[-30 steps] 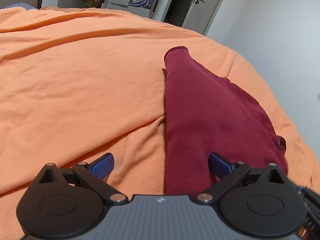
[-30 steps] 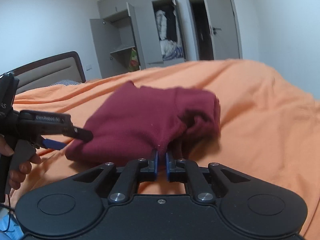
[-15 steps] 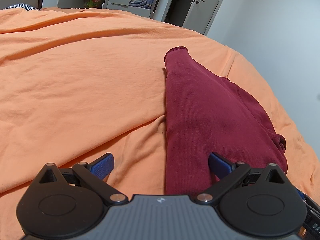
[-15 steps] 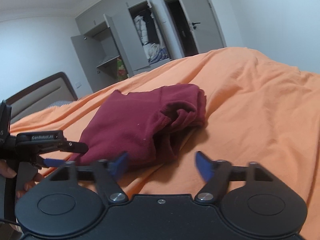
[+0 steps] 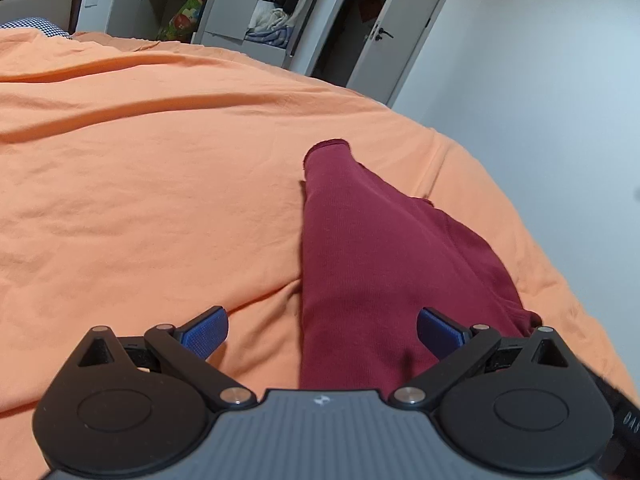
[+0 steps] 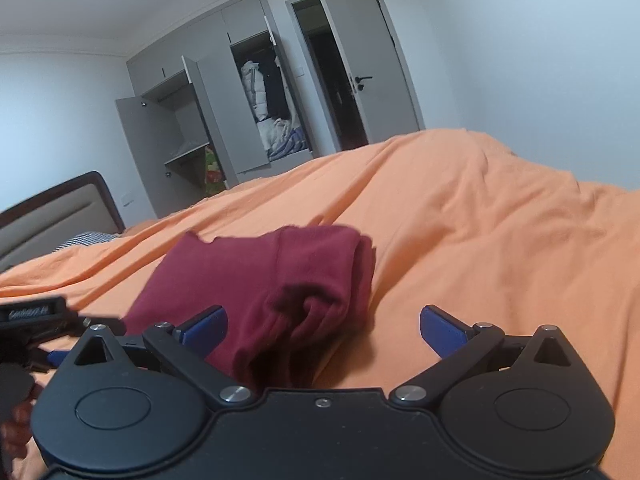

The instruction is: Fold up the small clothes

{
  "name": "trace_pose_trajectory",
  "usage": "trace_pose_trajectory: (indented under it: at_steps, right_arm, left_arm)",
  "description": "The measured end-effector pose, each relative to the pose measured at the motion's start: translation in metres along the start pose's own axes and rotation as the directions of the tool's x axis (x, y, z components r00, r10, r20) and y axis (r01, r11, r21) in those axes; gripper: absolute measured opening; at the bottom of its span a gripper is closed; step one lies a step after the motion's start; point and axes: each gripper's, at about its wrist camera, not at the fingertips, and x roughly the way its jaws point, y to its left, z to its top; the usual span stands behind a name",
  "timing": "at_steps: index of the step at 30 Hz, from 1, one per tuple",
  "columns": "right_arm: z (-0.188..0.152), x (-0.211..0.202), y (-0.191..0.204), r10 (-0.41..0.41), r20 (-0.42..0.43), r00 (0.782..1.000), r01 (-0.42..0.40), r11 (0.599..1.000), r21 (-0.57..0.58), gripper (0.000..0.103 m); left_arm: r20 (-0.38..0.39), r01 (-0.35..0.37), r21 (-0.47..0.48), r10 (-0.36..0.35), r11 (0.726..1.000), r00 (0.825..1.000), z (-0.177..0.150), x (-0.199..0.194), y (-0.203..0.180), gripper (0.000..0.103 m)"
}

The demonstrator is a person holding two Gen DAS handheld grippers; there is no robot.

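Observation:
A dark red garment (image 5: 376, 264) lies folded on the orange bed cover (image 5: 140, 184), a narrow sleeve end pointing away from me. My left gripper (image 5: 322, 332) hovers open over its near end, blue pads wide apart, nothing held. In the right wrist view the same dark red garment (image 6: 260, 280) shows as a thick bundle with a bunched edge facing me. My right gripper (image 6: 322, 330) is open just short of that edge, holding nothing. The left gripper (image 6: 36, 316) and a hand show at that view's left edge.
The orange bed cover (image 6: 480, 240) spreads wide to the left and right of the garment, with soft creases. A padded headboard (image 6: 52, 216) and open grey wardrobes (image 6: 224, 120) with clothes stand behind. A door (image 6: 360, 80) is ajar beyond the bed.
My right gripper was shut on the garment's edge a second ago; it has let go, opened wide and drawn back and up. The left gripper stayed open and tilted up slightly.

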Motion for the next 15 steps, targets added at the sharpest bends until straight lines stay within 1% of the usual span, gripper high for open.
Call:
trace_pose_trajectory:
  at_steps: [4,8,11,13,15]
  right_arm:
    - [0.013,0.026,-0.002,-0.054,0.001,0.999,0.054,0.998,-0.033,0.102]
    - [0.019,0.053,-0.004,-0.093,-0.020,0.995,0.092,0.994,-0.060,0.102]
    - [0.015,0.075,-0.004,-0.149,-0.065,0.987,0.141,0.984,-0.110,0.102]
    - [0.008,0.085,-0.006,-0.158,-0.093,0.983,0.148,0.982,-0.114,0.102]
    - [0.003,0.086,-0.008,-0.158,-0.085,0.984,0.148,0.983,-0.112,0.102]
  left_arm:
    - [-0.051,-0.039,0.006,0.039,0.999,0.998,-0.003,0.014,0.004,0.102]
    - [-0.058,-0.030,-0.001,0.030,1.000,0.998,-0.007,0.019,0.009,0.103]
    - [-0.062,-0.025,0.014,0.026,1.000,0.998,-0.007,0.022,0.011,0.103]
    - [-0.064,-0.017,0.015,0.018,1.000,0.998,-0.007,0.024,0.013,0.103]
    - [-0.062,-0.010,0.013,0.011,1.000,0.998,-0.007,0.024,0.014,0.103]
